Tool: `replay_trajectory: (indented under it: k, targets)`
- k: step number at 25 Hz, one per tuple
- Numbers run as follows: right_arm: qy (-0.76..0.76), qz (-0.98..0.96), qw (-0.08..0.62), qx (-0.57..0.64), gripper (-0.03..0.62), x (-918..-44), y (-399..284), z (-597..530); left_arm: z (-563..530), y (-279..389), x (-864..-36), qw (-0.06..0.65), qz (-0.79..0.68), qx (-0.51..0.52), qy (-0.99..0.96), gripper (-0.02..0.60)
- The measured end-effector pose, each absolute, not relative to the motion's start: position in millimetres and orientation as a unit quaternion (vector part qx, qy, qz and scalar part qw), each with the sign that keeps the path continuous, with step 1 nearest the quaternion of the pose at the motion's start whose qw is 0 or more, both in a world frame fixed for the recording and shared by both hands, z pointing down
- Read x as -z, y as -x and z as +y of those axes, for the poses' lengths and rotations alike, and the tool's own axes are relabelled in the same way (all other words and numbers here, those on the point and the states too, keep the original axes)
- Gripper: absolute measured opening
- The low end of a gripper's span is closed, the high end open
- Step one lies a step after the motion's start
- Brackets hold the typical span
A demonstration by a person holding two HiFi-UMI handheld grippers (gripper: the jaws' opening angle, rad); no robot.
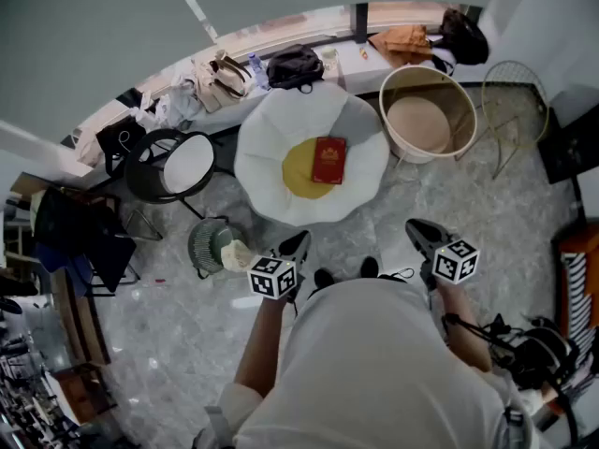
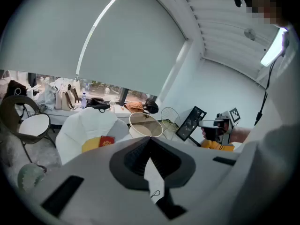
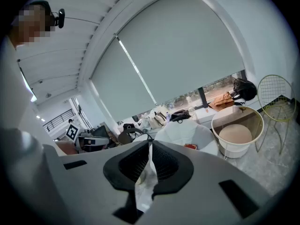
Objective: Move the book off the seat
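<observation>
A flat red book (image 1: 328, 160) with a gold emblem is being carried by the round yellow cushion (image 1: 298, 174) of a white petal-shaped chair (image 1: 271, 129). It is lying flat across the cushion's right edge, with its far side reaching the white seat. In the head view, both grippers are being held in front of the person, on the near side of the chair and well apart from the book.

The left gripper (image 1: 298, 241) is being pointed slightly down toward the seat's near edge. Its jaws are being pressed fully together, and nothing is being gripped between them. The right gripper (image 1: 418, 229) is being held off the seat's near right edge, with its jaws likewise closed on nothing.

A round beige tub (image 1: 429, 112) is being seen just beside the chair's right edge.
</observation>
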State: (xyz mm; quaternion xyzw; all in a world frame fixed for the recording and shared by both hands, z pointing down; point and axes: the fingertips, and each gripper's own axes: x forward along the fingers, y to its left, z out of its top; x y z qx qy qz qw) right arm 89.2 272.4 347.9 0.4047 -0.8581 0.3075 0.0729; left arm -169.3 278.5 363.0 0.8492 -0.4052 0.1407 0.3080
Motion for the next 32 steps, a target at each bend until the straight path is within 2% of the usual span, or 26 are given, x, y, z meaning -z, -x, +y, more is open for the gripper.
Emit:
replay_trajectory:
  k: [20,32]
  targets:
    - [-0.382,-0.863,0.092,-0.317,0.051,-347.7,-105.8,271.5,286.2,150.3,-372.0,0.317,-0.419,-0.151,-0.838,0.003]
    - [-0.349,-0.873,0.102,-0.326,0.051,-358.1,-148.6,272.9,301.4,119.7,-378.4,0.33,-0.46,-0.14,-0.812,0.003]
